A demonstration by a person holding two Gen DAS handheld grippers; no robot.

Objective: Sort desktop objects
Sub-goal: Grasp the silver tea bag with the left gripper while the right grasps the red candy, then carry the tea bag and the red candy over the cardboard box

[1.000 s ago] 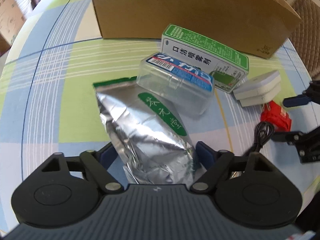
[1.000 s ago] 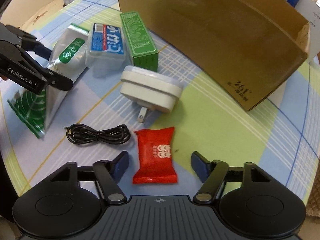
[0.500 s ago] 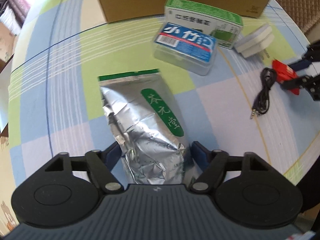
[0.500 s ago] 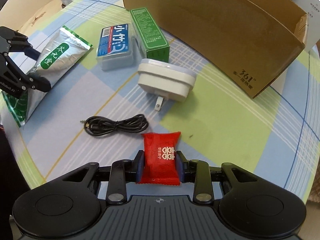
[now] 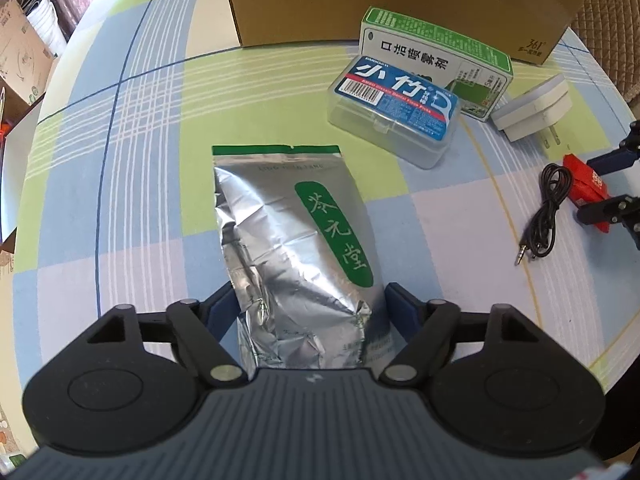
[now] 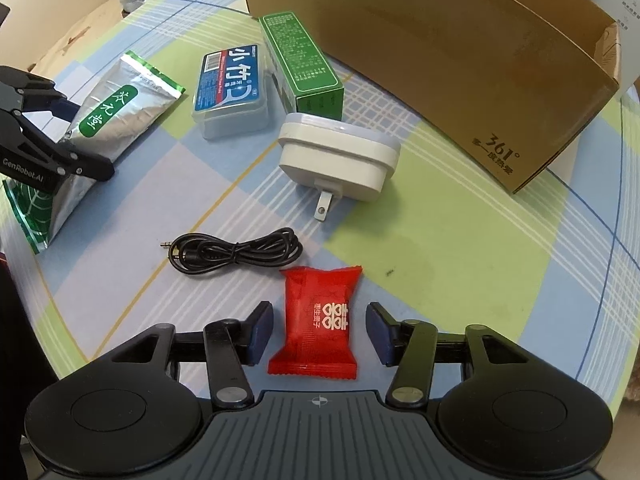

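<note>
We see the silver tea pouch [image 5: 296, 248] lying flat on the checked tablecloth [image 5: 132, 152], its long axis running straight away from the left gripper [image 5: 308, 312], sealed green edge farthest. That gripper's fingers stand apart on either side of the pouch's near end; whether they touch it we cannot tell. The right gripper [image 6: 320, 330] is spread wide around the red candy packet [image 6: 320, 318], which lies lengthwise between the fingers without touching them.

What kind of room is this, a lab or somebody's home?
Most likely a home: a round table under a checked cloth, household bits like a foil tea pouch and a white plug adapter, and a woven chair beside it.
</note>
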